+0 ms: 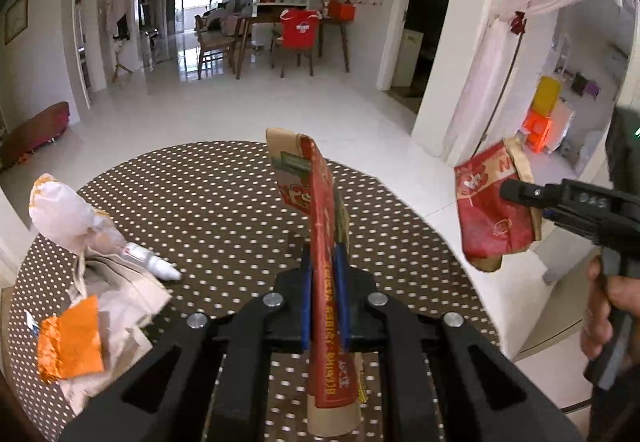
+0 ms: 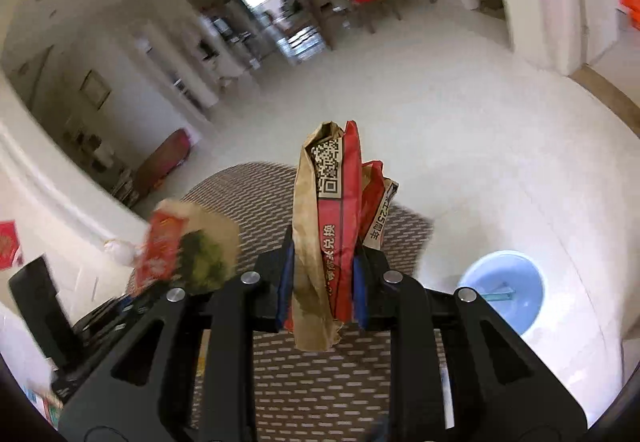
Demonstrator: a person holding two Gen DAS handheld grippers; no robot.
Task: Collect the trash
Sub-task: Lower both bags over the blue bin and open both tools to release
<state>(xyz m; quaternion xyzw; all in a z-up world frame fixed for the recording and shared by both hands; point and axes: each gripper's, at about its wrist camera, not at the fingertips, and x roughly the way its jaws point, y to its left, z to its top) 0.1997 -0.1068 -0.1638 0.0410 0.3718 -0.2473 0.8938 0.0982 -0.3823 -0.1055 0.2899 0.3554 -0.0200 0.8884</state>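
1. We hold one piece of trash in each gripper. The left gripper [image 1: 325,290] has its jaws closed on a flat red and brown paper wrapper [image 1: 320,226], which stands upright between the blue pads [image 1: 306,306], gripped at its middle so both ends stick out

2. The right gripper [image 2: 322,282] has its jaws closed on a folded paper bag [image 2: 326,226], red and brown with a QR code. In the left wrist view we see this bag out past the edge of the counter [image 1: 224,194], over the white floor

3. We judge that both pieces are lifted clear of the counter so they can be carried away. A blue bin [image 2: 505,288] stands on the floor at the lower right of the right wrist view; it is probably where the trash goes, but we cannot be sure

4. More trash waits on the dotted counter at the left: a white crumpled bag [image 1: 60,210], a small white bottle [image 1: 152,262] lying on its side, beige paper [image 1: 120,290] and an orange wrapper [image 1: 72,342] on top of it

5. The right wrist view is blurred, so we think this gripper is moving. Thin paper can slip, so the grip must stay firm until the bag is over the bin
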